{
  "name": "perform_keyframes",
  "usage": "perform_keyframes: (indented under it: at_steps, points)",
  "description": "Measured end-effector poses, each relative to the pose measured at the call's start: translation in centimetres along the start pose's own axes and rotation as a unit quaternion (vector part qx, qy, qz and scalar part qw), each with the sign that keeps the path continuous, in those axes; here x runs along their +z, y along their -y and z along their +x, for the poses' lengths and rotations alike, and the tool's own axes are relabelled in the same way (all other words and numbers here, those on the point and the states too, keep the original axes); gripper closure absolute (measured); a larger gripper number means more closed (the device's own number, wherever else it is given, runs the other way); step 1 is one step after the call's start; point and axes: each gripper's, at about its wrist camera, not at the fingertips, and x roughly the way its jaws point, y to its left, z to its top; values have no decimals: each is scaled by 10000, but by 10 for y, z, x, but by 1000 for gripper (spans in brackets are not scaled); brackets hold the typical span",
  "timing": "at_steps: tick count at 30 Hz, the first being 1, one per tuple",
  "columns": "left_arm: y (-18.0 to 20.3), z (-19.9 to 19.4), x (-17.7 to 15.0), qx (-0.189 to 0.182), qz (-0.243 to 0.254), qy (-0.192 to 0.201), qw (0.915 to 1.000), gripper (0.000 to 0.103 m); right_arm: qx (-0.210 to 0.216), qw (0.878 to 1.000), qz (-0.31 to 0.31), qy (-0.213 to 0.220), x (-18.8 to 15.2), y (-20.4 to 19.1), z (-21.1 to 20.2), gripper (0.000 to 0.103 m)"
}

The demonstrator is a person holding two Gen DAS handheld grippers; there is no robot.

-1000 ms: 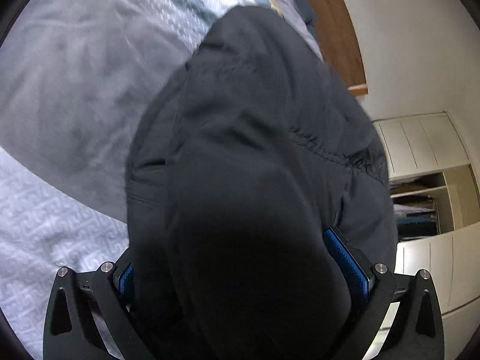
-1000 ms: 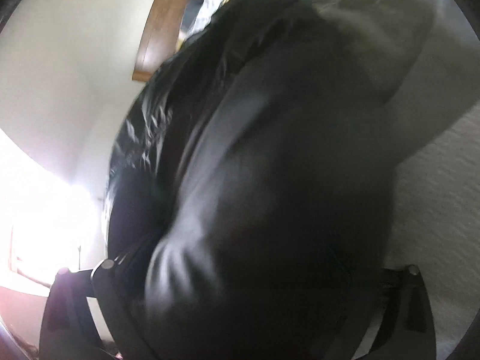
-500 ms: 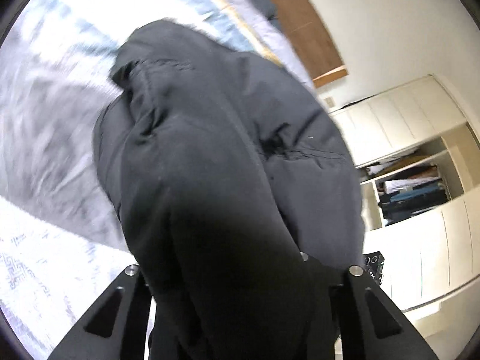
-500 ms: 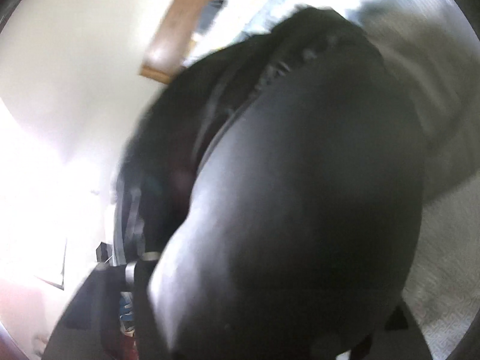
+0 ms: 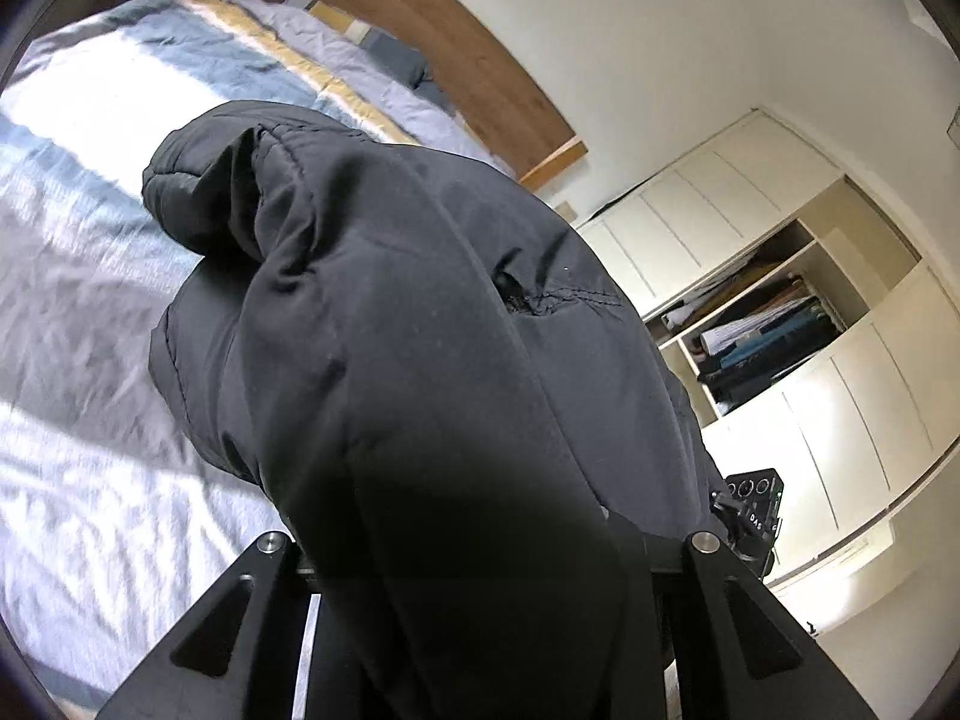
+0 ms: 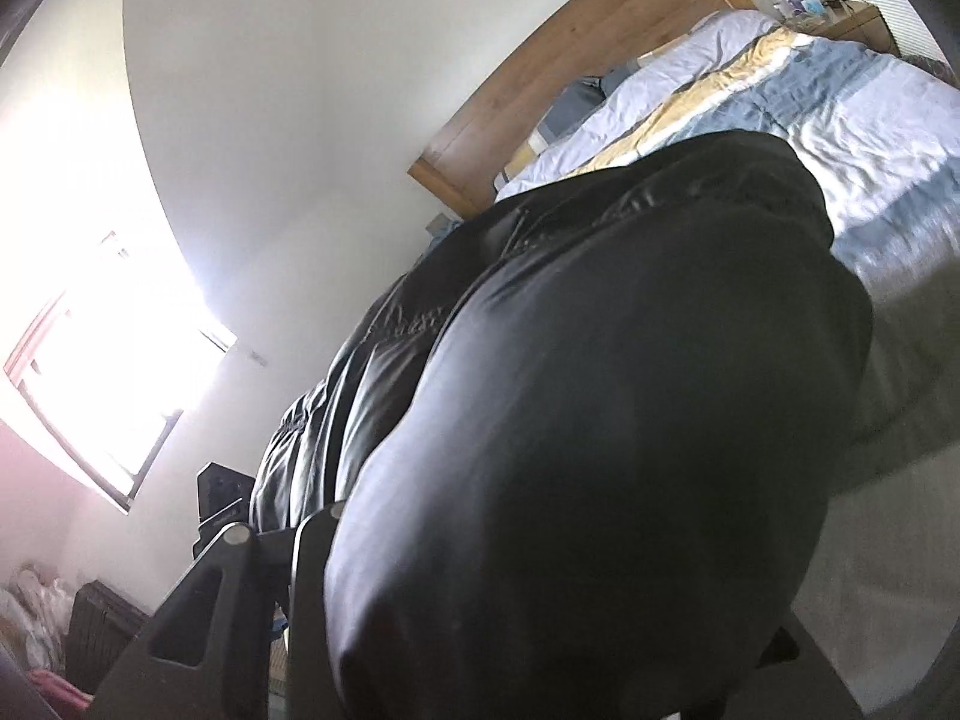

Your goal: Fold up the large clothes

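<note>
Black padded nylon jacket [image 5: 432,360] bulges between both grippers' fingers, pinched by left gripper [image 5: 486,552] and right gripper [image 6: 540,540], lifted over the striped bed [image 5: 90,276] ahead. Carrying step, I'd judge; next, lay it flat.
</note>
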Motion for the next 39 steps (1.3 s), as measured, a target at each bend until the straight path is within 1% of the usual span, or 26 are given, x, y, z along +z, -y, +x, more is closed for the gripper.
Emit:
perform_keyframes:
  at_steps: [1, 3, 4, 6, 7, 8, 9, 11, 13, 15, 16, 17, 18, 19, 20, 22, 24, 25, 27, 29, 31, 34, 36, 39]
  points:
    - [-6, 3, -6, 69, -14, -52, 10000, 78, -54, 9999, 109, -52, -10, 11, -7, 68]
    - [-24, 14, -18, 275, -116, -208, 9993, 78, -225, 9991, 317, -181, -25, 30, 0, 68]
    - [-36, 22, -27, 481, -199, -361, 9980, 78, -317, 9973, 575, -316, -33, 47, 7, 68]
    - [-54, 30, -39, 1040, -267, -591, 9925, 73, -580, 9939, 785, -515, -49, 65, 12, 66]
    - [-67, 30, -46, 1304, -364, -691, 9884, 66, -757, 9920, 858, -534, -52, 71, 10, 64]
    - [-74, 27, -48, 1384, -445, -734, 9867, 60, -837, 9905, 982, -485, -56, 77, 5, 60]
    - [-79, 23, -50, 1423, -530, -741, 9856, 57, -888, 9891, 1088, -448, -58, 80, 0, 57]
    - [-88, 9, -49, 1541, -673, -743, 9830, 43, -1202, 9847, 1186, -440, -62, 90, -13, 40]
    - [-91, -4, -47, 1783, -671, -716, 9791, 38, -1416, 9799, 1359, -352, -62, 98, -25, 33]
    - [-86, -19, -44, 1919, -644, -684, 9769, 33, -1446, 9758, 1636, -114, -66, 106, -47, 31]
    - [-87, -26, -43, 2029, -598, -634, 9753, 28, -1446, 9744, 1720, 4, -64, 110, -55, 31]
    - [-86, -33, -45, 2139, -528, -580, 9737, 27, -1510, 9727, 1761, 98, -63, 114, -64, 29]
    - [-85, -41, -46, 2250, -461, -532, 9718, 27, -1728, 9688, 1763, 211, -64, 114, -78, 28]
    - [-81, -52, -47, 2452, -400, -477, 9675, 27, -1881, 9661, 1750, 244, -65, 115, -87, 27]
    - [-88, -61, -48, 2592, -375, -453, 9640, 27, -1986, 9637, 1763, 261, -66, 114, -96, 26]
    - [-82, -78, -57, 2983, -281, -368, 9533, 27, -2026, 9606, 1883, 269, -69, 109, -112, 26]
    - [-68, -94, -66, 3254, -111, -273, 9451, 27, -1991, 9613, 1887, 260, -79, 100, -127, 26]
    - [-60, -101, -69, 3320, -30, -201, 9430, 27, -2011, 9623, 1815, 237, -84, 90, -133, 26]
    - [-48, -112, -79, 3369, 72, -86, 9415, 26, -2040, 9648, 1645, 195, -82, 77, -139, 26]
    - [-34, -123, -92, 3420, 206, 33, 9395, 26, -2099, 9677, 1391, 103, -90, 56, -139, 26]
    - [-13, -125, -103, 3514, 414, 160, 9352, 25, -2153, 9702, 1114, 41, -99, 38, -140, 26]
    - [12, -115, -115, 3591, 686, 287, 9303, 25, -2231, 9726, 654, 28, -120, 2, -142, 26]
    - [27, -116, -130, 3603, 840, 344, 9284, 23, -2344, 9713, 394, 37, -132, -19, -143, 26]
    - [52, -120, -155, 3736, 1163, 481, 9190, 19, -2704, 9627, -95, 76, -152, -53, -145, 26]
